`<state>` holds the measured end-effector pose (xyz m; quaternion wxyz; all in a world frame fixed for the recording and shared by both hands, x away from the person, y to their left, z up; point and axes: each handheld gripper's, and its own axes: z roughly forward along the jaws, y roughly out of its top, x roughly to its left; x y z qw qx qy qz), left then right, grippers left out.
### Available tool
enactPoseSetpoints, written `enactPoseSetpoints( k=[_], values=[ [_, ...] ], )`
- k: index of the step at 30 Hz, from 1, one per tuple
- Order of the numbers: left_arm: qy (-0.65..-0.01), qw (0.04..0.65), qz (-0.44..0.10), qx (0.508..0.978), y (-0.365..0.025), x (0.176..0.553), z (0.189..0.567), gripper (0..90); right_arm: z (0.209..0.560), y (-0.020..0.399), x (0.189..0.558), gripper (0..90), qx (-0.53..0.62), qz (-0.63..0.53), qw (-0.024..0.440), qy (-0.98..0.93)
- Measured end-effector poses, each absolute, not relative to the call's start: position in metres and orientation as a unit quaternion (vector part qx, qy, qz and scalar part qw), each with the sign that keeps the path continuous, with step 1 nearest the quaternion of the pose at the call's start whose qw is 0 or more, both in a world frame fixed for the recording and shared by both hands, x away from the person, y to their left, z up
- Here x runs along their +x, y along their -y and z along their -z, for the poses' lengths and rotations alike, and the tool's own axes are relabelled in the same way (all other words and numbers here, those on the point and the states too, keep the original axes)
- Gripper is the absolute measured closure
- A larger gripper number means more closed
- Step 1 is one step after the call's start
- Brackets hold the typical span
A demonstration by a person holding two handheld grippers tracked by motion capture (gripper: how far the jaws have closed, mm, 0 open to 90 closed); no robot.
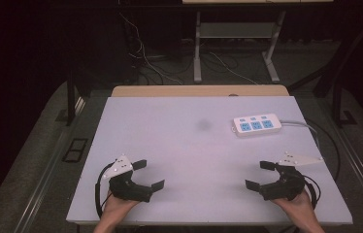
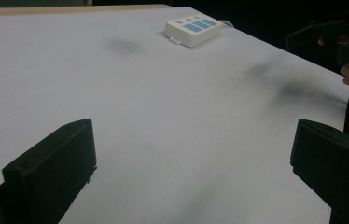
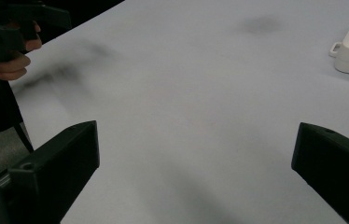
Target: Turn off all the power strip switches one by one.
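Both claws, left claw (image 1: 150, 175) and right claw (image 1: 258, 175), rest wide open and empty near the desk's (image 1: 170, 141) front corners. No step begun; likely next target: power strip (image 1: 257, 125) near the far right edge.

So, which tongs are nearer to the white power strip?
The right tongs. They sit almost straight below the power strip, toward the person. The left tongs are far across the table on its other side.

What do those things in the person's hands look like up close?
Each hand holds a black tool, the left tool and the right tool, with two blocky, flat-faced black jaws. A pale grey three-cornered plate sits on top of each, and a black cable loops from the back. No sleeves show.
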<state>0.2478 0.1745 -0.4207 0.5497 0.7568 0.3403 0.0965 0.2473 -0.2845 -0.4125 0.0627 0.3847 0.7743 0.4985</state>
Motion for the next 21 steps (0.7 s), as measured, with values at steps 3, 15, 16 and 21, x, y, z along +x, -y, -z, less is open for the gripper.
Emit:
enactPoseSetpoints(
  k=[3,15,16,21],
  values=[
    [-0.342,0.551,-0.096,0.755,-0.1758,0.2477,0.4208,0.0,0.4126,0.2847,0.2472,0.7,0.385,-0.499,0.062,-0.774],
    [-0.342,0.551,-0.093,0.756,-0.1756,0.2477,0.4216,0.0,0.4129,0.286,0.247,0.7,0.387,-0.494,0.055,-0.776],
    [-0.343,0.551,-0.093,0.755,-0.1757,0.2476,0.4216,0.0,0.4129,0.286,0.2472,0.7,0.388,-0.494,0.054,-0.776],
    [-0.345,0.552,-0.093,0.753,-0.1765,0.2473,0.4215,0.0,0.4111,0.2858,0.2472,0.8,0.39,-0.492,0.049,-0.777]
  ],
)
